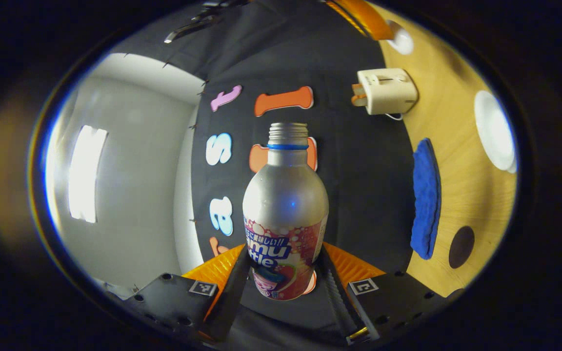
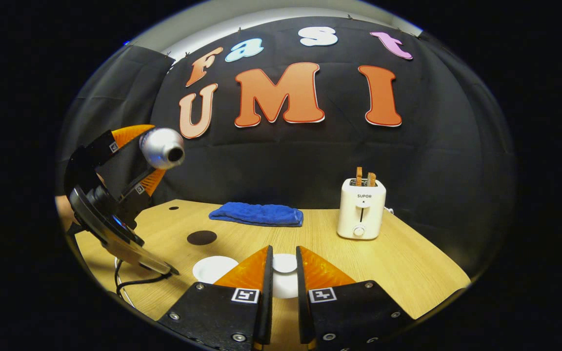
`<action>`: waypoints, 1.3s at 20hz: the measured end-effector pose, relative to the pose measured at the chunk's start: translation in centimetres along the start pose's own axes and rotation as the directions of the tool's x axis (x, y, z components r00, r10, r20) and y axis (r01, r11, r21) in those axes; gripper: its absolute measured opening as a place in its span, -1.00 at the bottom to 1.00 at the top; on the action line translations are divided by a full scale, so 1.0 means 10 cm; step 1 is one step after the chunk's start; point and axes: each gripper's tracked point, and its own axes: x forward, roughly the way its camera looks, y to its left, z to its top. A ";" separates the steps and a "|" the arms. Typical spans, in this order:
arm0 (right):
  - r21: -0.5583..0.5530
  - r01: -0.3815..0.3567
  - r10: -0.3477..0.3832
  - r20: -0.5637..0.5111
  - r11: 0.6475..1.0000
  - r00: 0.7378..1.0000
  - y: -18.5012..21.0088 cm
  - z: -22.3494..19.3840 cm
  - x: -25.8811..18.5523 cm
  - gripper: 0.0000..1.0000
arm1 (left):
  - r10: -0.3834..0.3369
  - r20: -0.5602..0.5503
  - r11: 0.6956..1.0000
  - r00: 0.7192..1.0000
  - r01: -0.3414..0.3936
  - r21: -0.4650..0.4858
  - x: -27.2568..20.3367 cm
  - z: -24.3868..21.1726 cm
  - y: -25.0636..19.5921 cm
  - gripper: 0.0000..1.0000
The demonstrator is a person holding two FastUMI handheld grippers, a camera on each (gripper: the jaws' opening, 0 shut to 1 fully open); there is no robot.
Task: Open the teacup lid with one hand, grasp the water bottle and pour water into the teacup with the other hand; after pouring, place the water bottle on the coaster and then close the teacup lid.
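My left gripper [image 1: 283, 253] is shut on the lower body of a silver water bottle [image 1: 285, 195] with a pink label and no cap on its threaded neck. In the right gripper view, that left gripper [image 2: 132, 163] holds the bottle [image 2: 161, 147] in the air above the table's left side, tipped nearly level with its mouth toward the middle. My right gripper [image 2: 284, 249] is shut on the white teacup lid [image 2: 285, 265], held just above the table. The white teacup [image 2: 212, 268] stands left of the lid. A dark round coaster [image 2: 201, 237] lies behind the cup.
A folded blue cloth [image 2: 256, 214] lies at the back of the wooden table [image 2: 408, 263]. To its right stands a white toaster [image 2: 361, 209] with two slices of toast in it. A black cable [image 2: 134, 280] trails under the left gripper near the table's left edge.
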 end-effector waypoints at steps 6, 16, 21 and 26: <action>-0.026 -0.016 0.016 0.010 1.000 1.000 0.14 0.08 0.02 -0.54 | 0.018 -0.180 0.918 0.984 -0.088 -0.388 0.15 -0.35 0.13 0.65; -0.082 -0.060 0.063 0.027 0.995 0.998 0.46 0.19 0.11 -0.55 | -0.307 -0.374 0.485 0.875 -0.194 -0.853 0.21 -0.93 -0.64 0.65; -0.100 -0.088 0.090 0.023 0.991 0.996 0.58 0.16 0.18 -0.55 | -0.456 -0.294 0.198 0.840 -0.226 -0.954 0.18 -0.90 -1.02 0.65; -0.108 -0.103 0.103 -0.001 0.989 0.995 0.63 0.07 0.28 -0.55 | -0.543 -0.234 0.081 0.807 -0.227 -0.971 0.20 -0.87 -1.45 0.65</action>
